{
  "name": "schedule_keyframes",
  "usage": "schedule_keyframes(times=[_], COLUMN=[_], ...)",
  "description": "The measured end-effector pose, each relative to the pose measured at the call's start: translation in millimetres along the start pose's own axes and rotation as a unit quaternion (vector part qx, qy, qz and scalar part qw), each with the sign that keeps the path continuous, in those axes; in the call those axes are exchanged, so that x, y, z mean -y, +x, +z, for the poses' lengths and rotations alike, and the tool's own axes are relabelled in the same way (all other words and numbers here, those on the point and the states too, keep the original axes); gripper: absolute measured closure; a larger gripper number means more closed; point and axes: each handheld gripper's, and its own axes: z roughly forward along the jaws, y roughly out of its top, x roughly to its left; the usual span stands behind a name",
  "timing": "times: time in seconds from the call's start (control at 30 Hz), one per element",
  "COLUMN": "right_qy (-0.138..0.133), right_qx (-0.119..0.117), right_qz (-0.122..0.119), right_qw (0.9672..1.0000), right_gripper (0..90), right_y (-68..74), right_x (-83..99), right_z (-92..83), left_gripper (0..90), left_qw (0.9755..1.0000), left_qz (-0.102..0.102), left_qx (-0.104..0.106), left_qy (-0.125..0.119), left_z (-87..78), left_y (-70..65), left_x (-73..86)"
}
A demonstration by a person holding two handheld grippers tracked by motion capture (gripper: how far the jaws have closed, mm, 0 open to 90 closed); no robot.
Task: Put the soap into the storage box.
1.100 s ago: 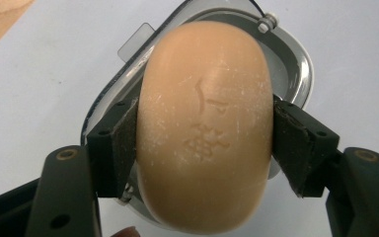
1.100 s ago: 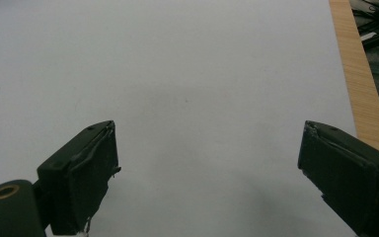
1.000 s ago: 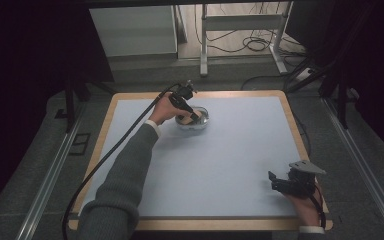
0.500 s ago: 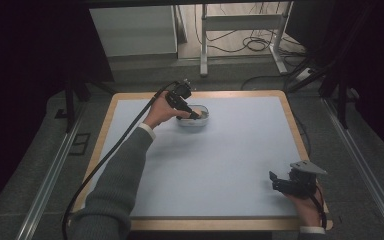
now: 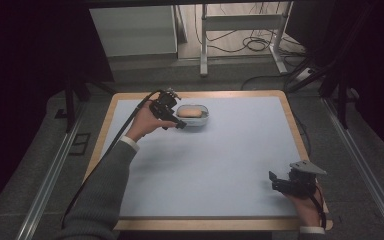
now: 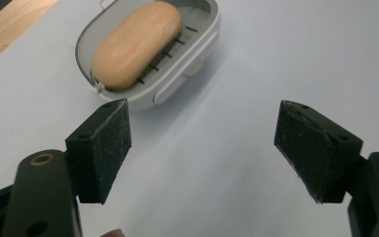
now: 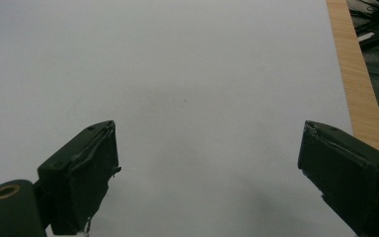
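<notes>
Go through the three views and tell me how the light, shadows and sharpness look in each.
High view: the table is evenly lit, its surroundings almost black. Left gripper view: the soap and its dish are sharp, the dish throws a soft shadow, and the near jaws look slightly soft. Right gripper view: a faint shadow lies on the mat, no glare.

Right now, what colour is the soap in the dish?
Pale orange soap, clearest in the left gripper view.
</notes>
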Motion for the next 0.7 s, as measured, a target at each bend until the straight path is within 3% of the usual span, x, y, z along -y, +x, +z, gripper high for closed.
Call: schedule_keyframes(times=[0.4, 0.7], right_qy=[-0.001, 0.000], right_qx=[0.001, -0.002], right_qz=[0.000, -0.002], right_qw=[1.0000, 1.0000], right_gripper=[8.4, 8.4], right_y=[2.1, 2.9], right_x=[-0.7, -1.0], right_z=[-0.7, -0.8], left_gripper=[21.9, 21.6], left_qw=[0.9994, 0.9981], left_qz=[-0.007, -0.033], left_qx=[0.010, 0.010], left_qy=[-0.032, -0.052], left_z=[-17.2, -18.9], left_y=[-19.0, -31.1], left_x=[52.8, 100.2])
